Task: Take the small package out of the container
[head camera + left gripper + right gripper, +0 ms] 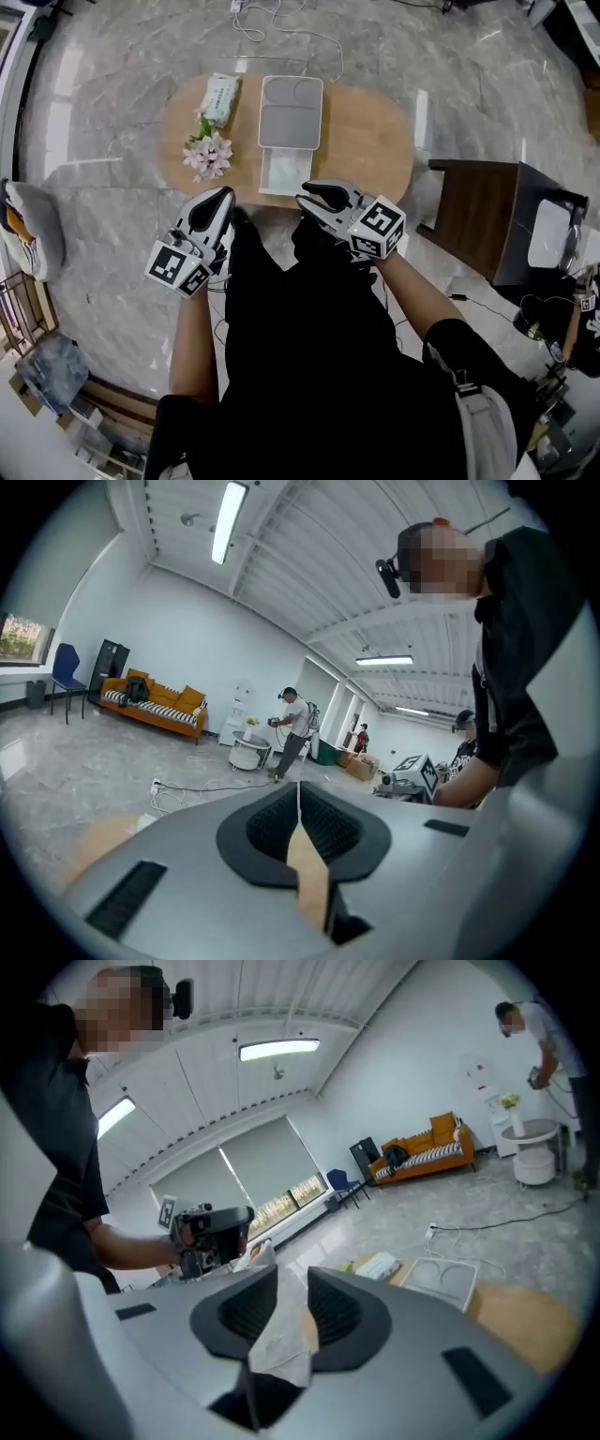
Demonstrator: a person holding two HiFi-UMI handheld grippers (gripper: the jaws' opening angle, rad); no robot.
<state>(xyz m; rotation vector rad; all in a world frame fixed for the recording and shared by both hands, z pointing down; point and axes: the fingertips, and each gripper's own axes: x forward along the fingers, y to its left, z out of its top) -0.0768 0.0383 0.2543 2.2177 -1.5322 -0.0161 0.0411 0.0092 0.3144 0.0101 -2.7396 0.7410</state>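
A white container (291, 112) lies open on the oval wooden table (375, 141), its lid folded back towards the far side. The near half (283, 174) holds something pale that I cannot make out. A green-and-white package (219, 97) lies on the table left of the lid; the right gripper view shows that package (378, 1266) beside the container (441, 1282). My right gripper (311, 199) hovers at the table's near edge by the container, open, with only floor and table showing through the gap of the right gripper (292, 1283). My left gripper (223, 197) is shut and empty, left of the container's near end; its tips meet in the left gripper view (299, 794).
A bunch of pale pink flowers (208, 153) lies on the table's left part. A dark wooden side table (487, 211) stands to the right on the marble floor. A white cable (281, 33) runs on the floor beyond the table. Other people stand far off in the room.
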